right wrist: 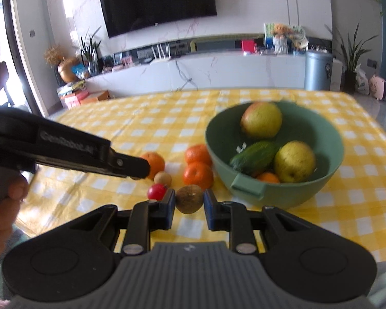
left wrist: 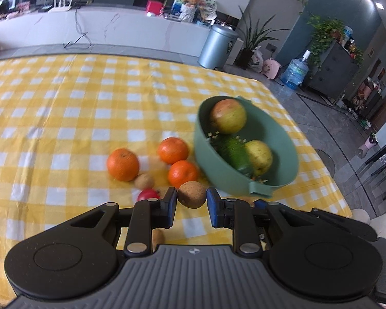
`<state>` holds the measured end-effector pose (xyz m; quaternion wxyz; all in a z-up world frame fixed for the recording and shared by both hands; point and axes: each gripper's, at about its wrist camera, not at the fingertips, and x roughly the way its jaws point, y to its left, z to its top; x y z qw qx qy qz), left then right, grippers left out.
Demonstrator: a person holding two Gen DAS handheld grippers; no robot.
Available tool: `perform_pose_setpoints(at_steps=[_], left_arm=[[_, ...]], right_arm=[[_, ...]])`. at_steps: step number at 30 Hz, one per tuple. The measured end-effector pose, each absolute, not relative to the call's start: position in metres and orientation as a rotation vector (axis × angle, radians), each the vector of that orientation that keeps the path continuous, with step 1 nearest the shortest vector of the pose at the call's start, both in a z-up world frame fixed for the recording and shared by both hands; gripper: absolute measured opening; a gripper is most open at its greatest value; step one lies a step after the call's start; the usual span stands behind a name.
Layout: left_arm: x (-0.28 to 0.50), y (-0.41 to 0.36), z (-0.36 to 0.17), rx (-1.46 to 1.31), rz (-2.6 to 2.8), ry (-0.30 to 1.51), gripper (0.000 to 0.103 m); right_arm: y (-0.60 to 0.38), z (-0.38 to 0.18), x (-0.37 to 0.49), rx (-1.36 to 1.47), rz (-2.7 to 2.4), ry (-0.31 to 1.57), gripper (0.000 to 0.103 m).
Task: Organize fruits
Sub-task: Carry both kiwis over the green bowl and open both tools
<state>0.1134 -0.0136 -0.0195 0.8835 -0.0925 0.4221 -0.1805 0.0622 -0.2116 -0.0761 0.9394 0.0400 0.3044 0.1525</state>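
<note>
A green bowl (left wrist: 290, 159) (right wrist: 329, 139) on the yellow checked tablecloth holds two apples, a cucumber (right wrist: 253, 156) and an orange. Left of it lie three oranges (left wrist: 123, 164) (right wrist: 198, 176), a small brown fruit (left wrist: 144, 181) (right wrist: 163, 179) and a red cherry tomato (left wrist: 148, 195) (right wrist: 157, 191). My left gripper (left wrist: 191, 200) is shut on a round brown fruit (left wrist: 191, 195). My right gripper (right wrist: 189, 203) is shut on another brown fruit (right wrist: 189, 198). The left gripper's body (right wrist: 64, 149) shows in the right wrist view, above the oranges.
The checked tablecloth (left wrist: 64, 108) covers the whole table; its right edge drops off near the bowl. Another brown fruit (left wrist: 158, 237) lies under my left gripper. A grey bin (left wrist: 217, 46) and plants stand beyond the table.
</note>
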Motion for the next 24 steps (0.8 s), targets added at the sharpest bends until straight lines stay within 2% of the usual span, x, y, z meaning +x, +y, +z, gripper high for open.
perform_pose_setpoints(at_steps=[11, 24], left_arm=[[0.132, -0.061, 0.005, -0.104, -0.456, 0.819, 0.028], [0.186, -0.099, -0.020, -0.016, -0.463, 0.919, 0.028]], right_arm=[[-0.264, -0.037, 0.062, 0.068, 0.177, 0.522, 0.020], [-0.307, -0.059, 0.116, 0.123, 0.128, 0.676, 0.020]])
